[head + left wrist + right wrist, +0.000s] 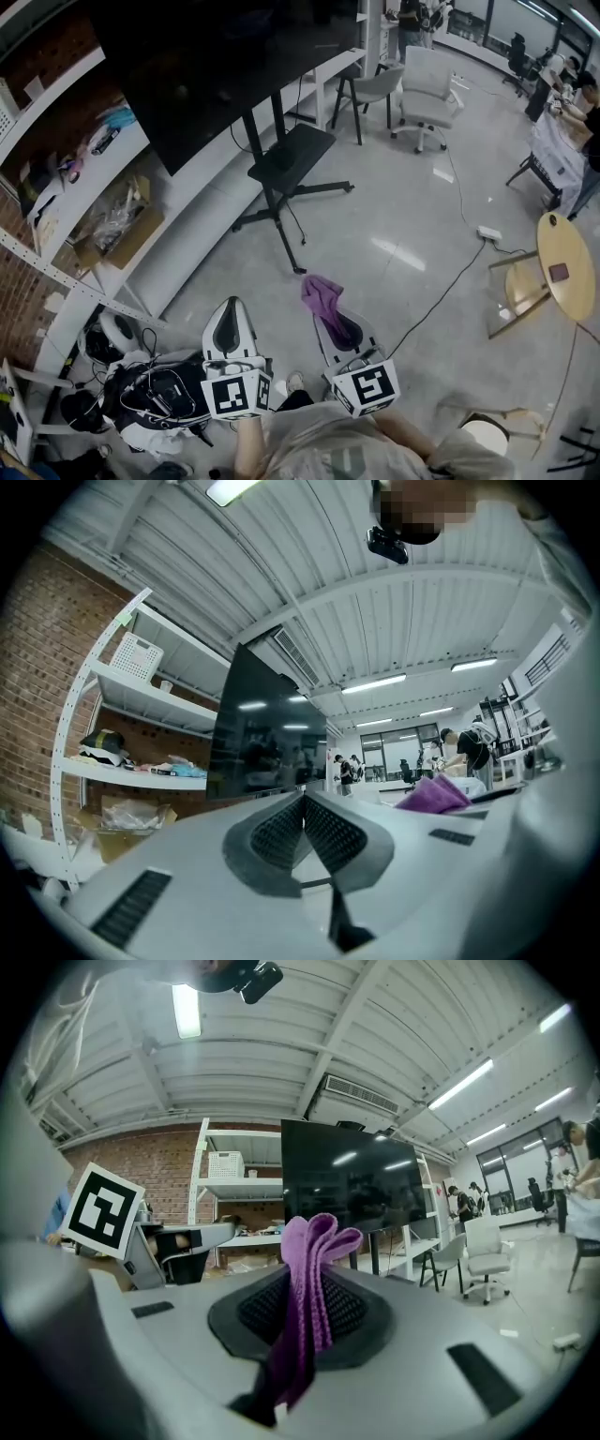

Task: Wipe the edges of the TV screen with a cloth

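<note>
Against the white shelving point(187, 202) at upper left stands the large black TV screen point(216, 66) — well apart from both grippers. Nearer, the left gripper point(231, 317) has empty jaws pressed together; the right gripper point(333, 323) jaws clamp a folded purple cloth point(319, 294).

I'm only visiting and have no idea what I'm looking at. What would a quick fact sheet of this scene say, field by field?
Setting: indoor room, shelves along one side
TV: dark screen on a floor stand
Cloth: purple, pinched in the right tool
Left tool: jaws together, nothing between them
Wiping: cloth is apart from the TV, not touching it
</note>
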